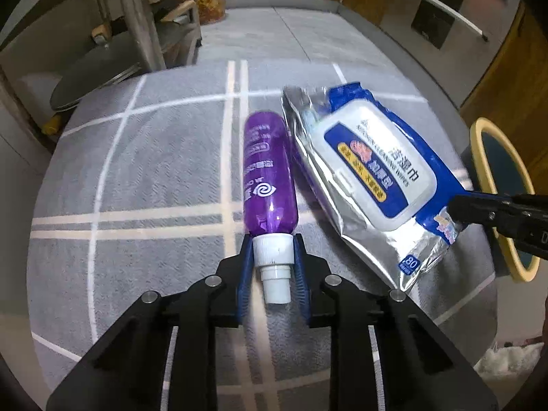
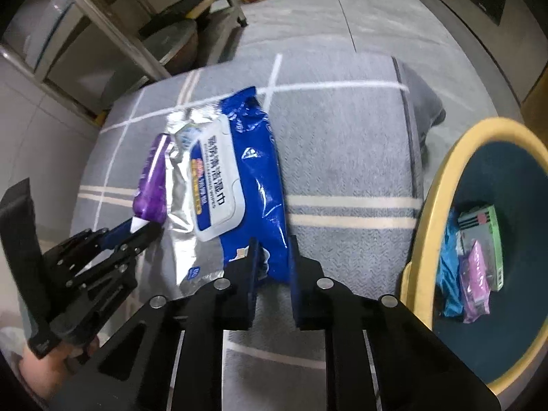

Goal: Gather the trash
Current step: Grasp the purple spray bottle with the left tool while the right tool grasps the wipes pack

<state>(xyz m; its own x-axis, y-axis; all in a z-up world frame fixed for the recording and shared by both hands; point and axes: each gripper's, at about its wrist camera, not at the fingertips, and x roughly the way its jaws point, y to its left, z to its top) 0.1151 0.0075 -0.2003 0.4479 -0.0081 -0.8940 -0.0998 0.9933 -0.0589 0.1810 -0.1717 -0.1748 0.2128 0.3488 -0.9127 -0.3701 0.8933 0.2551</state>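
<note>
Left gripper (image 1: 273, 260) clamps the purple bottle's (image 1: 269, 174) white cap; right gripper (image 2: 273, 257) pinches the wipes pack (image 2: 253, 185) edge, beside the bin (image 2: 431, 205)

A desk (image 1: 154, 171) draped in a grey cloth (image 2: 342, 144) with pale crossing stripes carries a purple bottle (image 1: 269, 167) lying on its side and, touching it on the right, a blue-and-silver wet wipes pack (image 1: 370, 171).

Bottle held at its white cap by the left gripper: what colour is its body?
Translucent purple plastic bottle with white print, clearest in the left wrist view.
</note>
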